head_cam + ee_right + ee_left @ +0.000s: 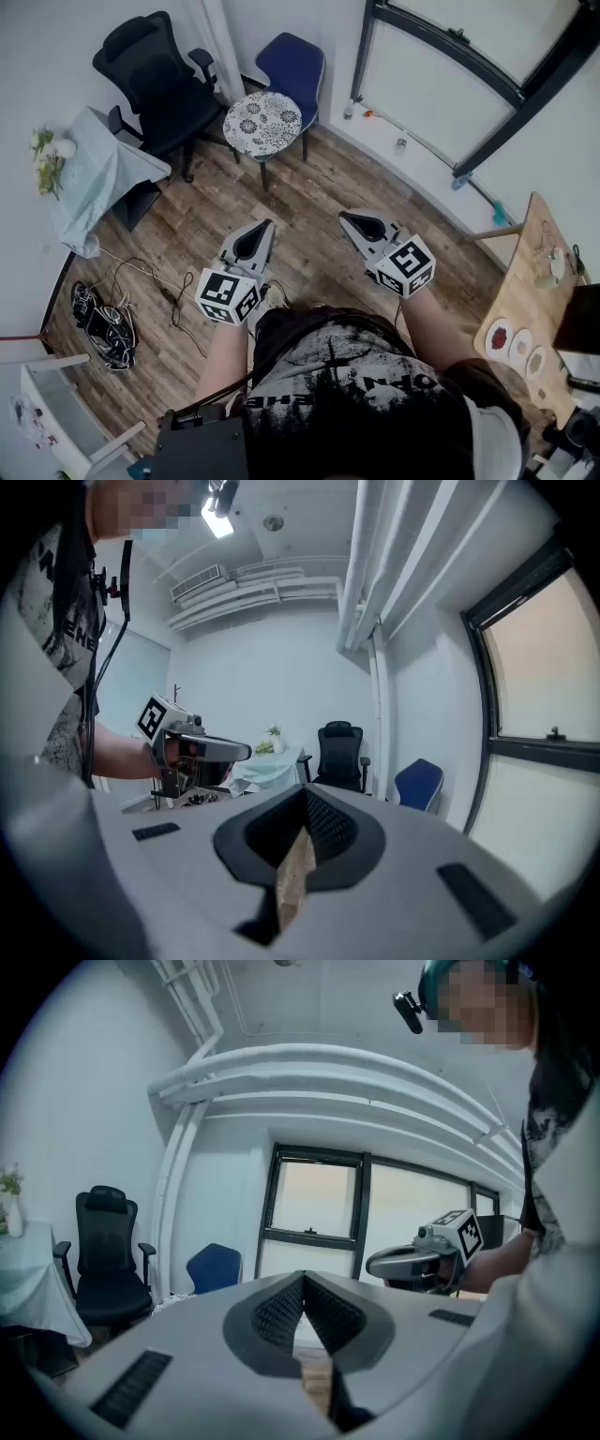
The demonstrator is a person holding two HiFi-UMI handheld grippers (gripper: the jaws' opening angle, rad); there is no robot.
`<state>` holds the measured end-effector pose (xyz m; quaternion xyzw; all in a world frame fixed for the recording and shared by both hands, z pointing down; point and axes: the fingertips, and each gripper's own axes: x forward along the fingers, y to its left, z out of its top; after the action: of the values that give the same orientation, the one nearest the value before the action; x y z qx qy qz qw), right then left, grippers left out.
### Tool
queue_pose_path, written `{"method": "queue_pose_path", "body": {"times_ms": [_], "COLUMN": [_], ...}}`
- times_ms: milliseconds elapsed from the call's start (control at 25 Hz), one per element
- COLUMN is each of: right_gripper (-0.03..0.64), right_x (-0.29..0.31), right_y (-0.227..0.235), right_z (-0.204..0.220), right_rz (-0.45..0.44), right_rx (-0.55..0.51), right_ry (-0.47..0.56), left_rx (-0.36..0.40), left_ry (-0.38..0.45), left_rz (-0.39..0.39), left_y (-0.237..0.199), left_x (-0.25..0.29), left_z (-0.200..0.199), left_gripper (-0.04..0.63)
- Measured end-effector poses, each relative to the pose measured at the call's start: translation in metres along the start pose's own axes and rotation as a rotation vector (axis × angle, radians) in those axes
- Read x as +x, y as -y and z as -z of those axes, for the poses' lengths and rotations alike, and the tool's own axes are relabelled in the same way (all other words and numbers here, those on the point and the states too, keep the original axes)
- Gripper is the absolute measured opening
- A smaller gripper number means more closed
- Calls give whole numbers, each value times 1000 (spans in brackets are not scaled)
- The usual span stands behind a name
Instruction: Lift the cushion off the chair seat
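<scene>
A round cushion (262, 122) with a black-and-white flower pattern lies on the seat of a blue chair (292, 66) at the far wall, by the window. Both grippers are held out level in mid-air over the wooden floor, well short of the chair. My left gripper (264, 226) is shut with nothing in it, and its closed tips (303, 1277) point toward the blue chair (214, 1267). My right gripper (348, 217) is also shut and empty (306, 791). Each gripper shows in the other's view: the right gripper (412, 1262) and the left gripper (211, 750).
A black office chair (155, 80) stands left of the blue chair. A table with a pale blue cloth (98, 173) and flowers (47, 155) is at the left wall. Cables (103, 319) lie on the floor. A wooden table (530, 291) with small dishes is at the right.
</scene>
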<state>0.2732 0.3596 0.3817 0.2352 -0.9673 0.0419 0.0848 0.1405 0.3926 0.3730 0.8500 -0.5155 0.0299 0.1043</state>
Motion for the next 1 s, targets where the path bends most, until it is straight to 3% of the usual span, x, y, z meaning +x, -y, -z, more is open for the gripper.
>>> {"method": "queue_pose_path", "body": {"times_ms": [1000], "right_gripper": [17], "right_x": [6], "right_y": [9], "right_z": [-2], "right_rz": [-10], "right_rx": [43], "right_ry": [40], "left_rx": [1], "left_ry": [-25], "left_rz": [-5], "left_y": [-1], "left_x": [7], "left_z": [4], "left_gripper": [14]}}
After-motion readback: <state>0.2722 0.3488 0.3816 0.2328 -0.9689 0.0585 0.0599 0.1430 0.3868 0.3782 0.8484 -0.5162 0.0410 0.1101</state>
